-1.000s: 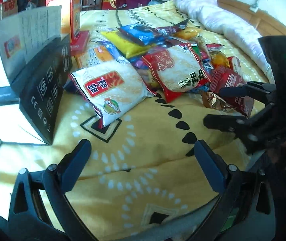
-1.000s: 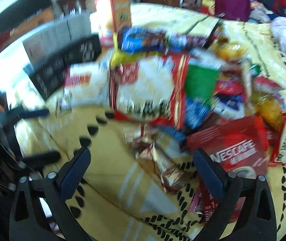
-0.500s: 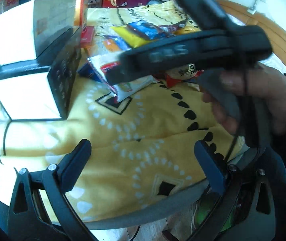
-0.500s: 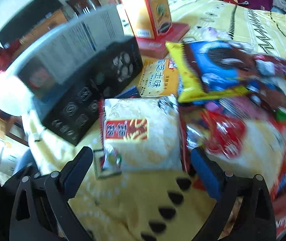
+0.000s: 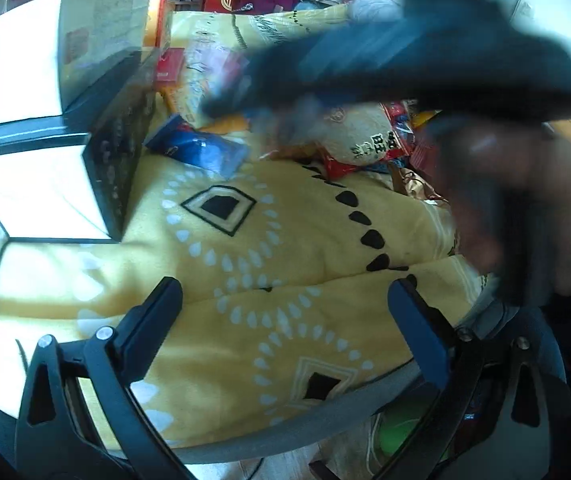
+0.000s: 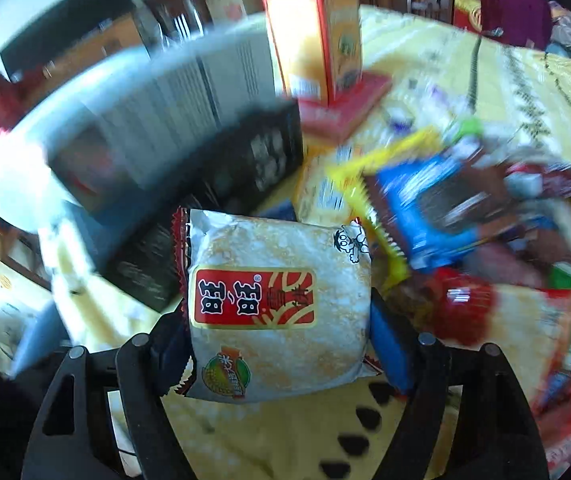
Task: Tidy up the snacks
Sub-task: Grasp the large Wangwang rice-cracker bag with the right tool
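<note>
My right gripper (image 6: 279,344) is shut on a white rice-cracker bag (image 6: 277,304) with a red label, held just above the yellow blanket (image 6: 285,436). Behind it lies a pile of snack packs, among them a blue and yellow bag (image 6: 425,208) and a red and white bag (image 6: 525,320). My left gripper (image 5: 285,320) is open and empty over the yellow blanket (image 5: 269,264). The right hand and its tool (image 5: 465,92) cross the left wrist view, blurred, and hide much of the pile.
A black and white box (image 5: 57,136) stands at the left, also in the right wrist view (image 6: 189,148). An orange carton (image 6: 317,40) stands on a red box (image 6: 341,108) behind. The table's edge (image 5: 325,420) runs below the left gripper.
My right gripper moved left over the pile to the white rice-cracker bag and shut on it. The bag has left its place beside the black box. The left gripper drew back a little.
</note>
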Demonstrator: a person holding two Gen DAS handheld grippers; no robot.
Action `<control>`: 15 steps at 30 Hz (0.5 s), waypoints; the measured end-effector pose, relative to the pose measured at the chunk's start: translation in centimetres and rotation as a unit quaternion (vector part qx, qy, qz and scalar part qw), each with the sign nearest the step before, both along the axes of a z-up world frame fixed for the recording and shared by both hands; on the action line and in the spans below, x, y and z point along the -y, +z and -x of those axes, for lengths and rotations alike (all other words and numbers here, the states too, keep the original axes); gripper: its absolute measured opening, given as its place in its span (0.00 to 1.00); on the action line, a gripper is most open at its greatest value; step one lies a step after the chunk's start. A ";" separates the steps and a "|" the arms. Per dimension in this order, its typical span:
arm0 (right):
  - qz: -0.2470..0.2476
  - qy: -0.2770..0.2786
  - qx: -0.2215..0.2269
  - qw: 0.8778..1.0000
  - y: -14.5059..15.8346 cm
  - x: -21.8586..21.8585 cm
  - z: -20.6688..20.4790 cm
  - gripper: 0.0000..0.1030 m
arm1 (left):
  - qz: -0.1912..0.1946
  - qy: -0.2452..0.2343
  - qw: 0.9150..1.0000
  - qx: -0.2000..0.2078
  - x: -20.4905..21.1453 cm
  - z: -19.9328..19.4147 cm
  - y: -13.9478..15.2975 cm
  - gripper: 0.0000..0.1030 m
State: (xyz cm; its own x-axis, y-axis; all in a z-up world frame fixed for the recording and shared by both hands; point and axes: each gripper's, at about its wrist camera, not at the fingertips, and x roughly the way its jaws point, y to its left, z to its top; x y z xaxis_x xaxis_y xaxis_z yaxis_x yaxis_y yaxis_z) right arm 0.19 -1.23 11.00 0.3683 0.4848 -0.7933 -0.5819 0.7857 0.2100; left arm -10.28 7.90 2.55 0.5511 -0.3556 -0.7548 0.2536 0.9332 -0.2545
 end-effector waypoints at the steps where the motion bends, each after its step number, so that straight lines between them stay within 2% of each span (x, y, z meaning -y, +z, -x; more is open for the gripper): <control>1: -0.019 -0.008 0.010 1.000 1.4 1.3 0.6 0.78 | 0.004 -0.007 1.000 -0.001 0.5 -0.2 0.1 1.00; 3: -0.053 -0.034 0.035 0.997 4.5 4.7 1.6 0.78 | 0.011 -0.024 1.000 0.003 1.7 -0.6 0.7 1.00; 6: -0.070 -0.099 0.058 0.991 7.2 11.1 2.6 0.78 | 0.021 -0.066 0.998 0.007 4.7 -1.8 1.4 1.00; 10: -0.063 -0.186 0.056 0.979 7.6 19.7 4.1 0.78 | 0.019 -0.142 0.990 0.016 9.9 -3.4 2.1 1.00; 13: -0.070 -0.221 0.048 0.972 7.1 23.4 5.2 0.78 | -0.028 -0.210 0.976 0.048 13.5 -4.8 3.2 0.99; 15: -0.079 -0.233 0.047 0.968 6.8 24.9 6.1 0.78 | -0.039 -0.240 0.968 0.060 15.1 -6.4 3.9 0.99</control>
